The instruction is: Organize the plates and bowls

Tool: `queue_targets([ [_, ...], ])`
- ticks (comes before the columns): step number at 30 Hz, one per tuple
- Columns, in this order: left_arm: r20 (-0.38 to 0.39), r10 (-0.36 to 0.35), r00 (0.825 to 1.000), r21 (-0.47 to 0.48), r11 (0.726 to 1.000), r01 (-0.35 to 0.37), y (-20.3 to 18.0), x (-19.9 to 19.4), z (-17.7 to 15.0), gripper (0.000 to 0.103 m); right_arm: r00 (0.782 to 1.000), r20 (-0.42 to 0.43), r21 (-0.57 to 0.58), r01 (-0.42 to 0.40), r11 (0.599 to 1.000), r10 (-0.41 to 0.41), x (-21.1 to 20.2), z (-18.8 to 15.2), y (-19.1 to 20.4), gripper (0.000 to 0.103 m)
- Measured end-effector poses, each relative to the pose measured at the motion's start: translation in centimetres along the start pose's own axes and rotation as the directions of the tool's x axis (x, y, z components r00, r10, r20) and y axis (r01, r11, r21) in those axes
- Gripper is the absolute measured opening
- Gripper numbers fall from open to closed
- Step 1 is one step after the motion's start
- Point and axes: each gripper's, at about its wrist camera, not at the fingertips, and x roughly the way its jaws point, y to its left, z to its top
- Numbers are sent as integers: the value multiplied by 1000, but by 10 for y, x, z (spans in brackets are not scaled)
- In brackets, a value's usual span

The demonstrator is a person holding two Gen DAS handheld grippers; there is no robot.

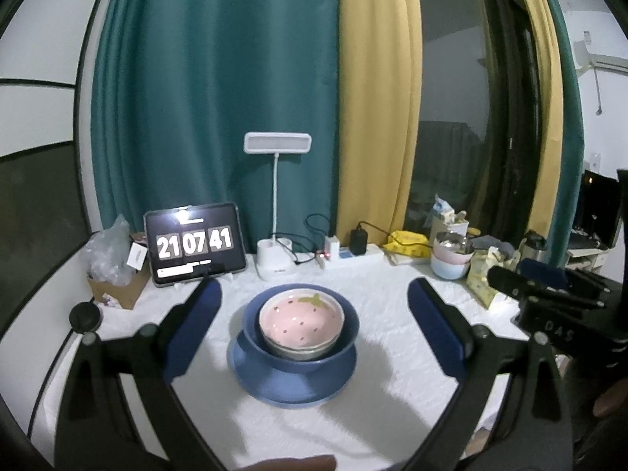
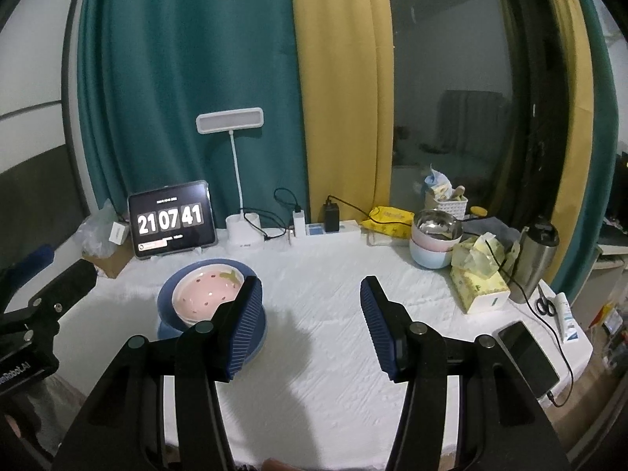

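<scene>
A pink strawberry-pattern bowl (image 1: 301, 320) sits nested inside a blue bowl (image 1: 345, 333), which stands on a blue plate (image 1: 292, 386) on the white table. My left gripper (image 1: 314, 294) is open and empty, its fingers wide on either side of the stack and a little in front of it. In the right wrist view the stack, with its pink bowl (image 2: 204, 292), lies to the left. My right gripper (image 2: 312, 286) is open and empty above bare cloth, its left finger (image 2: 243, 325) overlapping the plate's right edge in view.
A tablet clock (image 1: 195, 244), desk lamp (image 1: 276, 212), power strip (image 1: 353, 255), stacked pastel bowls (image 2: 433, 243) with a metal bowl, tissue box (image 2: 479, 278), steel tumbler (image 2: 535, 259), phone (image 2: 528, 357), scissors and a tube line the back and right. A cardboard box (image 1: 117, 286) stands back left.
</scene>
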Motion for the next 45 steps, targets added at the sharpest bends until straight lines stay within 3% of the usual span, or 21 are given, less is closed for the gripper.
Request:
queue_targets([
  [45, 29, 15, 999, 8, 1000, -16, 3, -12, 6, 97, 1000, 24, 1, 3, 1000, -3, -11, 1, -3, 55],
])
